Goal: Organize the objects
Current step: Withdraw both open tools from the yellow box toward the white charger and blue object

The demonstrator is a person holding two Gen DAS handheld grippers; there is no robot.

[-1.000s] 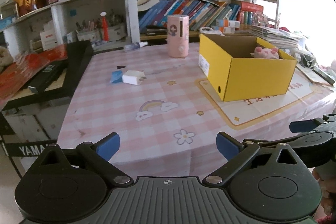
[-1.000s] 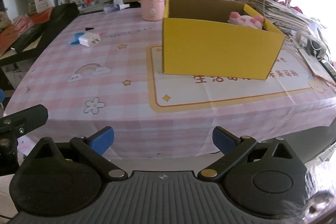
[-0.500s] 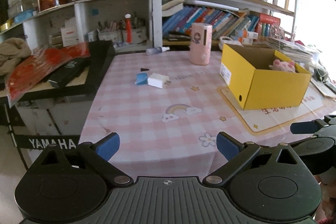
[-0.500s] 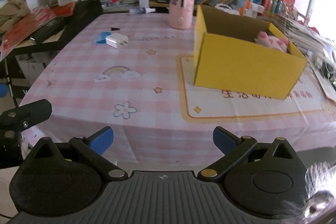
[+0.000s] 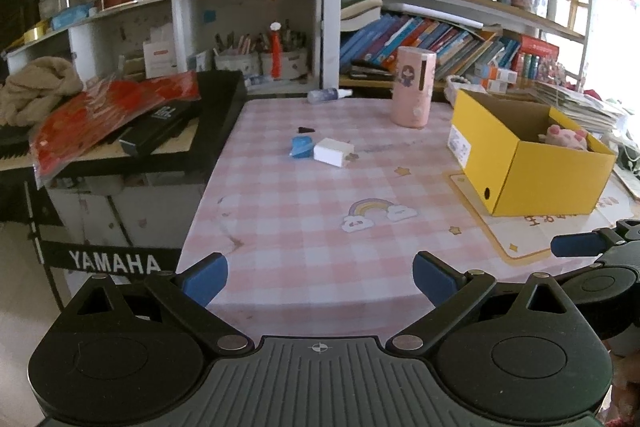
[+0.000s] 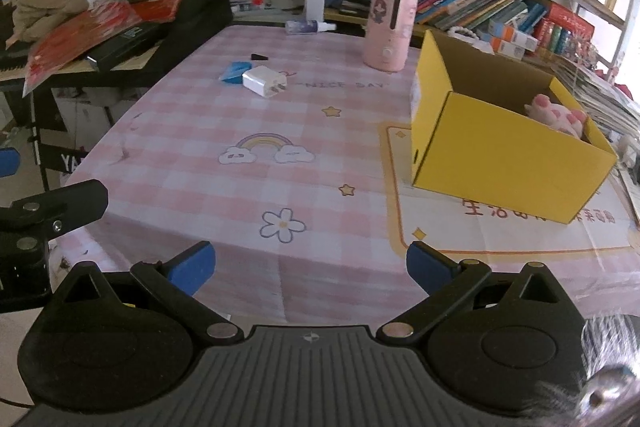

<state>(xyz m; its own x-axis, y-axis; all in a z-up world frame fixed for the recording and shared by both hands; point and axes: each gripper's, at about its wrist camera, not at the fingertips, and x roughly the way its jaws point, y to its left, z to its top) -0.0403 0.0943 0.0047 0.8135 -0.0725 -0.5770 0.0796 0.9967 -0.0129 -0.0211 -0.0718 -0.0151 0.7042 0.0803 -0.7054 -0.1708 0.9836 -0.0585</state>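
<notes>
Nearest of all, both tools hang at the near edge of the table with nothing between their fingers. The left gripper (image 5: 320, 279) has its blue-tipped fingers spread wide over the pink checked tablecloth (image 5: 320, 227), and the right gripper (image 6: 308, 265) is spread just as wide, also empty. Each one shows at the side of the other's view: the left as a black arm at the left border of the right wrist view, the right as a blue tip at the right border of the left wrist view.

Just past the fingers the cloth carries a printed flower (image 6: 283, 223), then a rainbow with clouds (image 6: 266, 149). To the right of these stands an open yellow cardboard box (image 6: 500, 163) on a white mat with an orange border (image 6: 520, 227). A pink plush toy (image 6: 554, 113) lies inside the box, against its far right corner.

Farther back, left of centre, a white charger plug (image 6: 264, 81) lies on the cloth with a small blue object (image 6: 233, 71) touching its left side. A tiny black piece (image 6: 259, 57) sits just behind them. Beyond that, a pink cylindrical container (image 6: 390, 27) stands upright near the box's far corner, and a small spray bottle (image 6: 306, 25) lies on its side at the table's far edge.

Left of the table a black keyboard (image 5: 168, 131) carries red packaging (image 5: 108, 115). Behind everything rise shelves crowded with books (image 5: 420, 39).
</notes>
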